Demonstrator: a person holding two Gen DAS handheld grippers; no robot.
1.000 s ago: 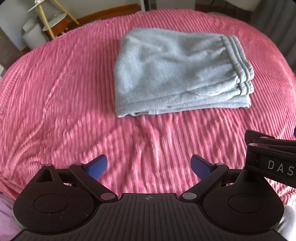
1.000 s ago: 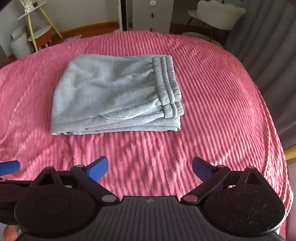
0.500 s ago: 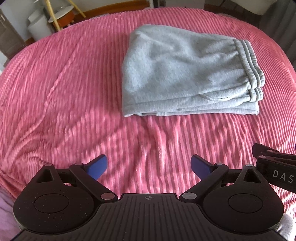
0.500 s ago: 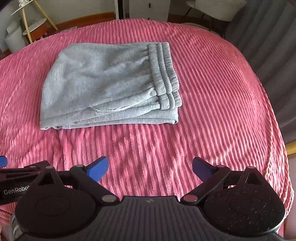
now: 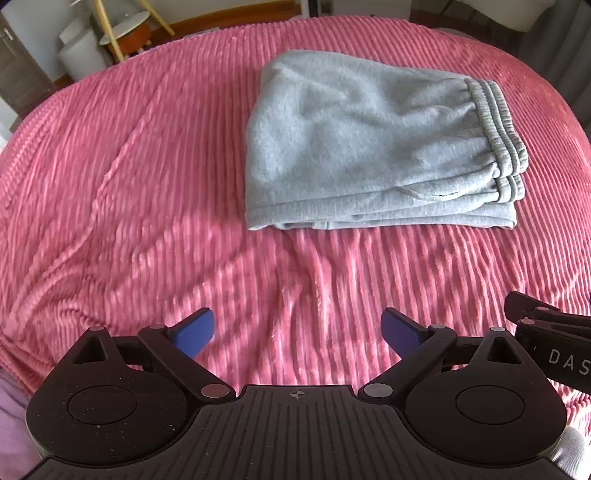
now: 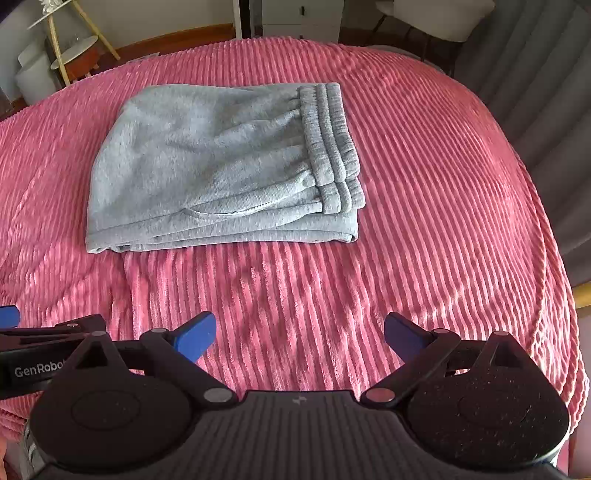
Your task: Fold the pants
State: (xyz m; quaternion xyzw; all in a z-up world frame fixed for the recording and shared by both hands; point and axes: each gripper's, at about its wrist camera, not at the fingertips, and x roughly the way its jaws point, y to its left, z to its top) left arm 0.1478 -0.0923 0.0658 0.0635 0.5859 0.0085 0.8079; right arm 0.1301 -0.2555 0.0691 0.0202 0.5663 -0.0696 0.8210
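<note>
1. Pants [image 5: 373, 147], grey fleece: folded into a compact stack of several layers, lying flat at about 1 o'clock in the left wrist view and 11 o'clock in the right wrist view [image 6: 221, 166]. Elastic waistband [image 6: 328, 144] stacked at the right end, rounded fold at the left, layered edges facing the cameras. Apparently finished; no fold seems left to make.
2. Left gripper [image 5: 297, 332]: released, blue fingertips [image 5: 194, 330] spread wide, nothing between them. Held low at 6 o'clock, well apart from the pants; likely parked clear so the stack lies undisturbed.
3. Right gripper [image 6: 299, 332]: likewise released, blue fingertips [image 6: 404, 332] splayed and holding nothing. Hovers over bare cover near the front edge, well apart from the pants. Each tool partly visible at the edge of the other's view, so both side by side.
4. Bedspread [image 5: 129, 177], pink ribbed plush: soft, some shallow creases between grippers and pants; yielding support, so stack edges not perfectly crisp.
5. Room, beyond the bed: small round side table with yellow legs [image 6: 70, 48] at 10 o'clock, white cylindrical container [image 5: 79, 61] beside it, white drawer unit [image 6: 299, 18] at 12 o'clock, pale chair [image 6: 439, 18] at 1 o'clock, grey curtain [image 6: 535, 81] at 2 o'clock.
</note>
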